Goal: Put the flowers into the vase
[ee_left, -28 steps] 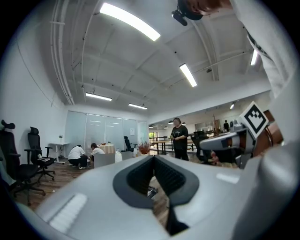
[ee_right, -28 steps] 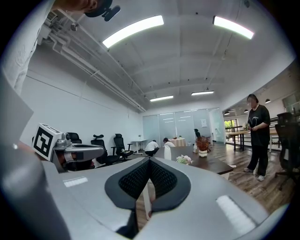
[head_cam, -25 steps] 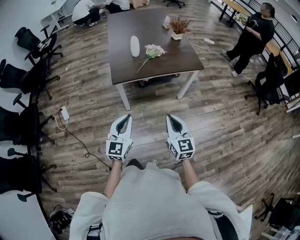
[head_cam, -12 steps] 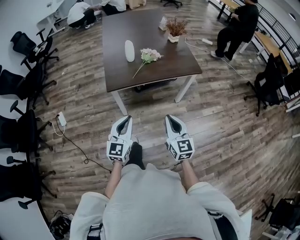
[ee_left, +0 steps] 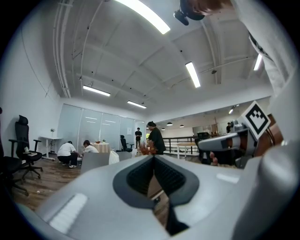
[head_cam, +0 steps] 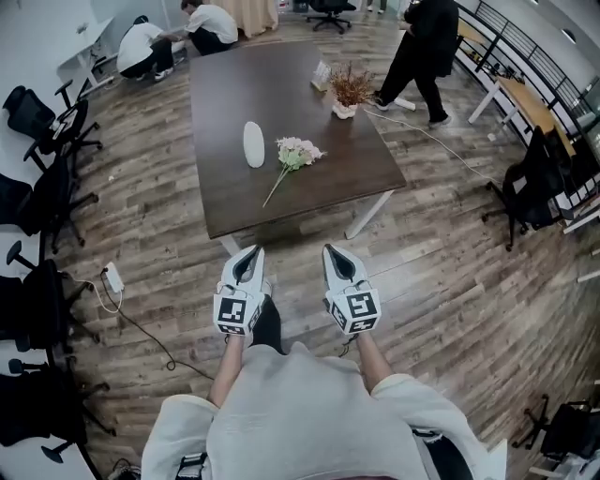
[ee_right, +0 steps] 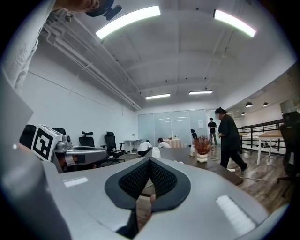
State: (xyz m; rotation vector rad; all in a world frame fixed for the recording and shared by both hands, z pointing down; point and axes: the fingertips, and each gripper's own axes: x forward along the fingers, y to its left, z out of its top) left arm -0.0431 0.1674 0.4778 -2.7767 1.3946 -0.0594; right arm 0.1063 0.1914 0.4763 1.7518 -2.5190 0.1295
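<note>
i count two grippers on my feed, the left gripper (head_cam: 249, 255) and the right gripper (head_cam: 332, 253). there is one dark table (head_cam: 281, 94), and on it one white vase (head_cam: 253, 144), one bunch of pink flowers (head_cam: 296, 153) and one pot of dried plants (head_cam: 348, 91). i make out four people: one crouching person in white (head_cam: 141, 47), a second crouching person (head_cam: 212, 22), one standing person in black (head_cam: 427, 37) and one far-off person (ee_left: 138, 137). at least four black office chairs (head_cam: 37, 108) line the left edge, with one more chair (head_cam: 525, 183) on the right. one white power strip (head_cam: 112, 277) lies on the floor.
</note>
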